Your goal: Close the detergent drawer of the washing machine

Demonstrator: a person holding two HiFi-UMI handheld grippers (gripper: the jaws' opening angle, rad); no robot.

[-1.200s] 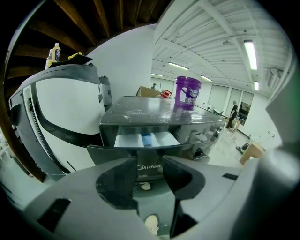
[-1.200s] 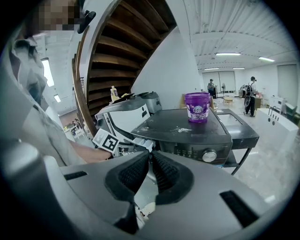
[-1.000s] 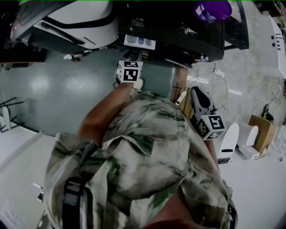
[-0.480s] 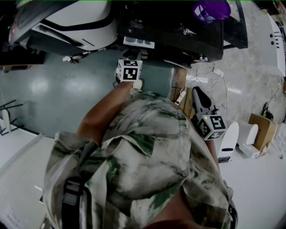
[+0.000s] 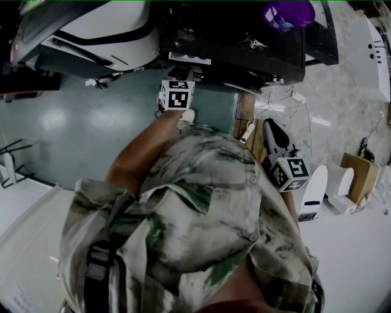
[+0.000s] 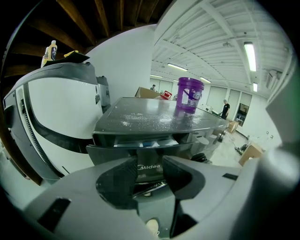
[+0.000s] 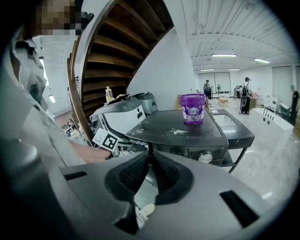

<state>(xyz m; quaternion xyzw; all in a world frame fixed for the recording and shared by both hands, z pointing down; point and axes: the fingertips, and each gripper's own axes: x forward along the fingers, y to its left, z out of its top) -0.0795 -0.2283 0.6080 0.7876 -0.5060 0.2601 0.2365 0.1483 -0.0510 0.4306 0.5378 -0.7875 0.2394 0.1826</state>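
Note:
The dark washing machine (image 5: 238, 36) stands at the top of the head view. Its detergent drawer (image 5: 190, 58) sticks out only a little from the front. In the left gripper view the drawer (image 6: 145, 141) shows a narrow gap above its labelled front panel. My left gripper (image 6: 149, 165) is open, its jaws either side of that panel and close against it. In the head view my left gripper (image 5: 185, 76) is right at the drawer. My right gripper (image 5: 272, 131) hangs off to the right of the machine. Seen in its own view, my right gripper (image 7: 149, 158) is shut on nothing.
A purple bucket (image 5: 289, 13) stands on the machine's top (image 7: 178, 126). A white machine with an open door (image 5: 91, 30) is to the left. A cardboard box (image 5: 357, 177) and white parts (image 5: 313, 192) lie on the floor at the right.
The drawer has slid further into the machine, with less of it showing. My left gripper has followed it slightly forward. The right gripper has barely moved.

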